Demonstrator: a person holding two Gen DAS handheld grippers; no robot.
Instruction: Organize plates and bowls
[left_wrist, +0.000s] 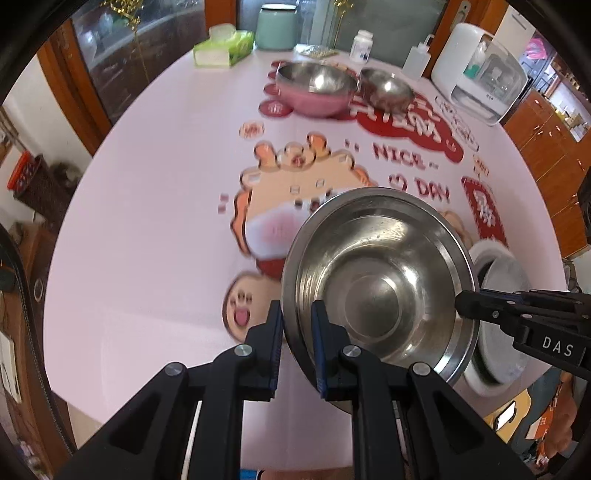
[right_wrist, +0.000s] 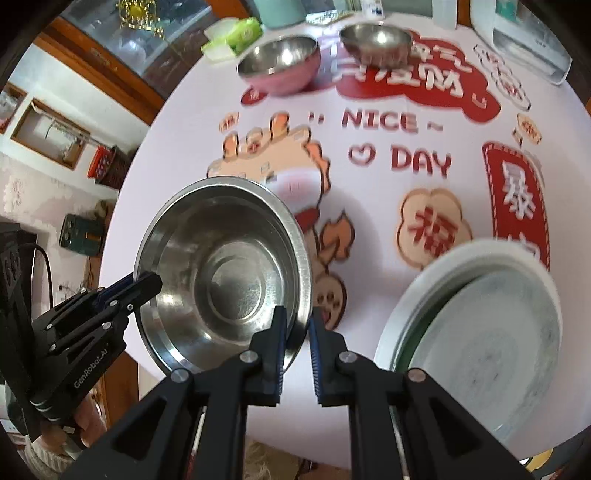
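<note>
A steel bowl (left_wrist: 380, 273) is held above the table, gripped on opposite rims by both grippers. My left gripper (left_wrist: 297, 325) is shut on its left rim; it also shows in the right wrist view (right_wrist: 147, 284). My right gripper (right_wrist: 298, 328) is shut on the bowl's (right_wrist: 225, 266) right rim; it also shows in the left wrist view (left_wrist: 465, 302). A white plate stack (right_wrist: 476, 332) lies at the near right, partly behind the bowl in the left wrist view (left_wrist: 498, 314). A pink-sided steel bowl (left_wrist: 314, 86) and a smaller steel bowl (left_wrist: 386, 88) stand at the far end.
The round table (left_wrist: 155, 221) has a pink cartoon-printed cloth. At the far edge stand a tissue pack (left_wrist: 225, 46), a green canister (left_wrist: 277, 26), a white pill bottle (left_wrist: 361, 46), a squeeze bottle (left_wrist: 415, 59) and a white appliance (left_wrist: 480, 70).
</note>
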